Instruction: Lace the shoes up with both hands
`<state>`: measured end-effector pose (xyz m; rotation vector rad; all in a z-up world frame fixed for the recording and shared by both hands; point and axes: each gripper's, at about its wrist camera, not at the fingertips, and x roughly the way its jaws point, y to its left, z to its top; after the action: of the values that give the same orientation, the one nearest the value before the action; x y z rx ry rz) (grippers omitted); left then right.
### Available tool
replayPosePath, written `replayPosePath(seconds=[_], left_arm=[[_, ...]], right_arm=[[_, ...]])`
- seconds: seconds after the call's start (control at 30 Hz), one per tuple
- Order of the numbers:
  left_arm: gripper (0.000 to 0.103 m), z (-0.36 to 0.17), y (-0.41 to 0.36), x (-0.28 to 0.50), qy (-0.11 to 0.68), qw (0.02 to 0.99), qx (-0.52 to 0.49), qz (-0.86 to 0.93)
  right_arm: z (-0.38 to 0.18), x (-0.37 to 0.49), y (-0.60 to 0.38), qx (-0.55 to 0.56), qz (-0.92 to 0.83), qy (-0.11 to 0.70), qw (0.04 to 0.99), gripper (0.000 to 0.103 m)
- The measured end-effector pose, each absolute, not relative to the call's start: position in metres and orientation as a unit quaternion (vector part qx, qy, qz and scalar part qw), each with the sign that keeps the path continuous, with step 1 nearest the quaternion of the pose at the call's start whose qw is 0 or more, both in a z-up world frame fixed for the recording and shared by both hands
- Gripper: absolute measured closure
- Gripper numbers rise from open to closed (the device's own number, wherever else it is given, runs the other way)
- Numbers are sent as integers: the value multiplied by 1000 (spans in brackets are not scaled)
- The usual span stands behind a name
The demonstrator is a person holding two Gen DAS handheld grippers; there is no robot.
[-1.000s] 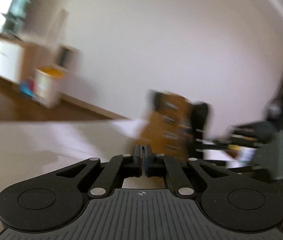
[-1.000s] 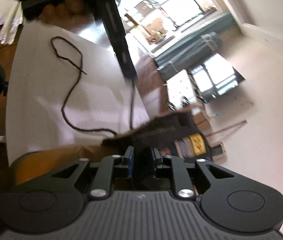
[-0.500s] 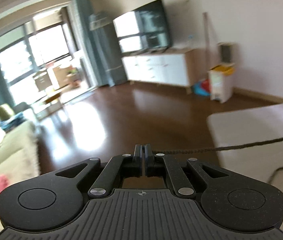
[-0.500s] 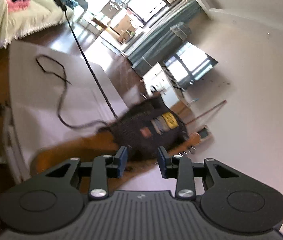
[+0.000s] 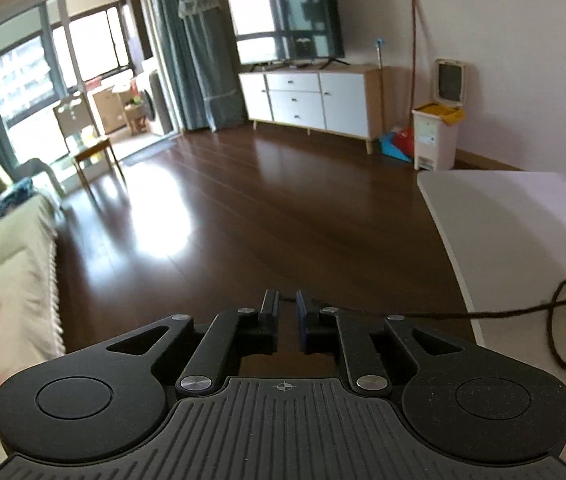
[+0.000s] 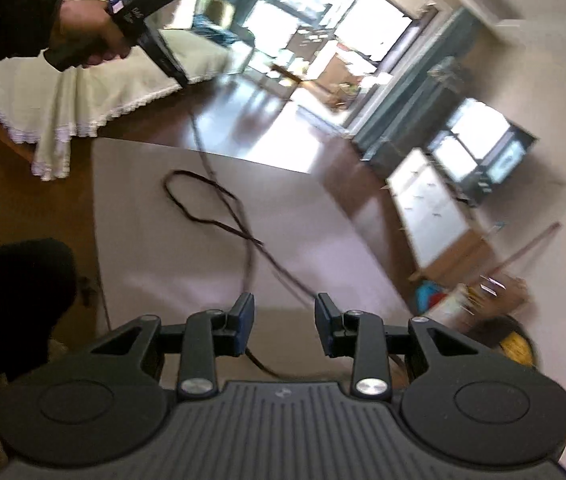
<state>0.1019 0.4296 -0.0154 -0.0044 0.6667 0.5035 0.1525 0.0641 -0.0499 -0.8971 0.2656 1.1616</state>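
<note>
A dark shoelace (image 6: 219, 204) lies in a loose loop on the white table (image 6: 315, 216) and runs toward my right gripper (image 6: 283, 308), which is open and empty above the table. The shoe is out of sight. In the left wrist view my left gripper (image 5: 286, 304) is slightly open, past the table's edge over the floor. The lace (image 5: 483, 313) stretches from behind its right finger to a loop on the table (image 5: 523, 216). Whether the lace still touches the jaws is unclear. The right wrist view shows the hand-held left gripper (image 6: 151, 12) raised at top left.
A dark wood floor (image 5: 243, 208), a sofa with a pale cover (image 5: 7, 272), a TV cabinet (image 5: 315, 96) and a lidded bin (image 5: 437, 136) surround the table. My dark-clothed leg (image 6: 11, 300) is by the table's near edge.
My left gripper has opened a little and the taut lace has gone slack. My right gripper let go of the shoe tongue, opened and moved away; the shoe has left its view.
</note>
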Motion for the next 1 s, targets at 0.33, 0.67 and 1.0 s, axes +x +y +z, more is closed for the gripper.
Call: replayPosePath(seconds=[0.33, 0.67, 1.0], left_arm=[[72, -2, 378, 74, 271, 960, -33, 70], [81, -33, 271, 151, 329, 933, 62, -128], [95, -57, 263, 193, 388, 908, 81, -136]], right_arm=[[-62, 186, 133, -354, 593, 219, 690, 80], [-50, 187, 102, -339, 545, 207, 738, 80], [-33, 187, 58, -288, 522, 202, 777, 73]])
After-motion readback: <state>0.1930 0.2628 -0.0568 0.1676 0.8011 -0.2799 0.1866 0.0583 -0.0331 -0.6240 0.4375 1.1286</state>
